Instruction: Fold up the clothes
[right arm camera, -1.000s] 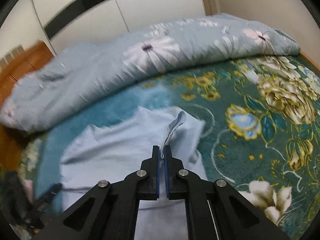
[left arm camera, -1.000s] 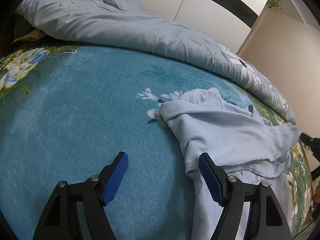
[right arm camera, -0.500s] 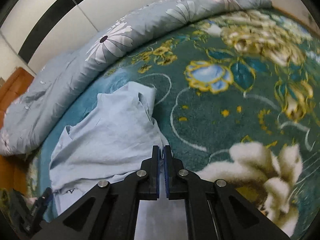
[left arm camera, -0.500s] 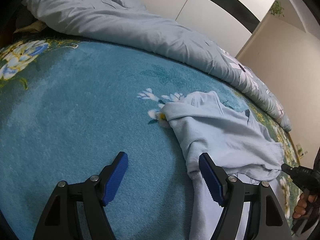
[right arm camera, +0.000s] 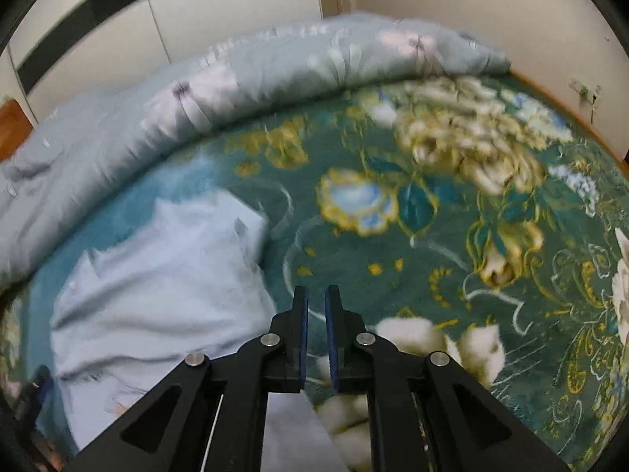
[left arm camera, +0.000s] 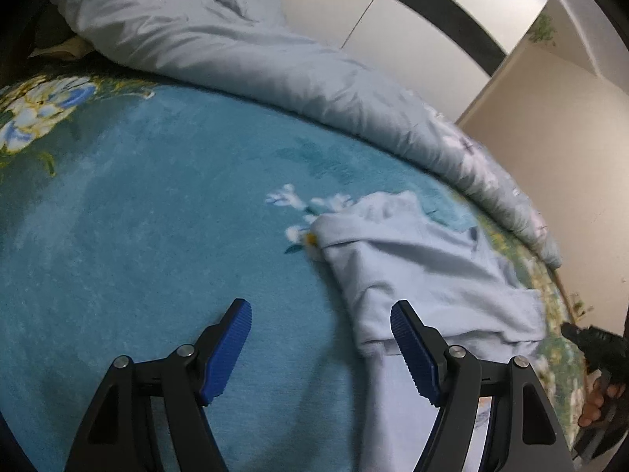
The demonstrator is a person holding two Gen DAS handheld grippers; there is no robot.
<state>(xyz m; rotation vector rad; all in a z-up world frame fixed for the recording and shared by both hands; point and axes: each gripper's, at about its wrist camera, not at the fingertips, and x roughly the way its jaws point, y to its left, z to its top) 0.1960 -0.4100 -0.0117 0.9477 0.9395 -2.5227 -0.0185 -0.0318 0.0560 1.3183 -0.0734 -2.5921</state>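
Observation:
A pale blue garment (left arm camera: 424,271) lies partly folded on the teal floral blanket (left arm camera: 137,236). My left gripper (left arm camera: 320,350) is open and empty, low over the blanket, its right finger at the garment's near left edge. In the right wrist view the garment (right arm camera: 157,275) lies to the left. My right gripper (right arm camera: 315,330) hovers beside its right edge, jaws slightly parted with a narrow gap, holding nothing. The right gripper also shows at the far right of the left wrist view (left arm camera: 597,346).
A grey-blue flowered duvet (left arm camera: 275,67) is bunched along the far side of the bed, seen too in the right wrist view (right arm camera: 236,90). White wardrobe doors (left arm camera: 393,31) and a beige wall stand behind. The bed's wooden edge (right arm camera: 570,106) runs at the right.
My right gripper let go of the garment's sleeve, its jaws parted a little, and it swung right. The folded sleeve now rests on the garment. The left gripper stayed open and barely moved.

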